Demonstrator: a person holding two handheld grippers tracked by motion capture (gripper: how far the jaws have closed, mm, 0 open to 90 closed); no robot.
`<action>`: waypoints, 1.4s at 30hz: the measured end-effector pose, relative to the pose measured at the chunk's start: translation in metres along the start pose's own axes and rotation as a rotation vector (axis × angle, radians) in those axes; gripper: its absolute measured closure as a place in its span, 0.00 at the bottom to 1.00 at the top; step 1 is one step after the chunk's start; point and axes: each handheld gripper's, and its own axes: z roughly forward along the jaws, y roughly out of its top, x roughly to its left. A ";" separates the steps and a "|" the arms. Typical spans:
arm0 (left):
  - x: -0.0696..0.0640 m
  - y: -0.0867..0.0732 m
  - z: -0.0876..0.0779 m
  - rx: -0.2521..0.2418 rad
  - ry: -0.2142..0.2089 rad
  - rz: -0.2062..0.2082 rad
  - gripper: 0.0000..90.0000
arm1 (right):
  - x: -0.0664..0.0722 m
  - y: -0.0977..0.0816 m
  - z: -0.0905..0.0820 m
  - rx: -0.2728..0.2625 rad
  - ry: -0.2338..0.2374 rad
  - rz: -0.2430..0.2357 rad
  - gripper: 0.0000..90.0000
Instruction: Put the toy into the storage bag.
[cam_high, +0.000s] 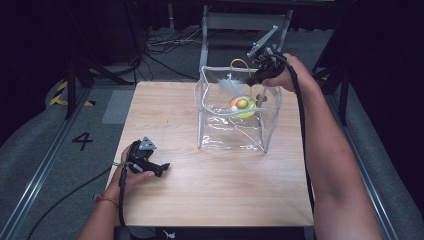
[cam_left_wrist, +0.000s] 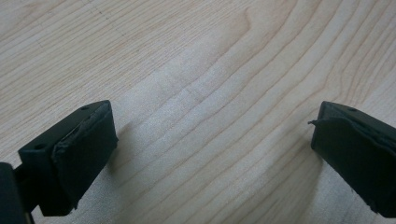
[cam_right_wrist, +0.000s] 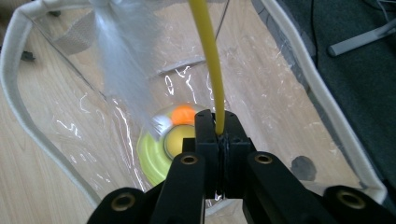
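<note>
So the right gripper (cam_right_wrist: 218, 140) is up over the far right corner of a clear plastic bag (cam_high: 235, 135) with white piping along its edges, and its jaws are pinched tight on a thin yellow wand (cam_right_wrist: 206, 56), some kind of cat teaser by the look of it. The wand arcs up and over from the jaws, and a white feather (cam_high: 231, 86) hangs off its far end down inside the bag. At the bottom of the bag sits a lime green round toy (cam_high: 244, 106) with orange and white balls in it (looks like one of those cat track toys, but I can't swear to it). The bit that matters: the wand's long axis runs almost straight away from the jaws and curves back down into the opening, so the feather end is already inside while the gripped end is above the rim. My guess is it gets lowered in or pulled out from here. The left gripper (cam_high: 150, 164) is parked low on the wooden table (cam_high: 210, 190), well apart from the bag, jaws wide apart with nothing between them, so the right hand is clearly the nearer one.
</note>
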 end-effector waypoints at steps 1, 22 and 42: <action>0.000 0.000 0.000 0.000 0.000 0.000 0.01 | 0.000 -0.002 0.002 0.003 0.003 -0.003 0.98; 0.000 0.000 0.000 0.000 -0.001 -0.001 0.01 | 0.000 -0.026 0.033 0.062 0.041 0.016 0.98; 0.000 0.000 0.000 -0.001 0.000 -0.001 0.01 | 0.000 -0.038 0.036 0.091 0.068 0.026 0.98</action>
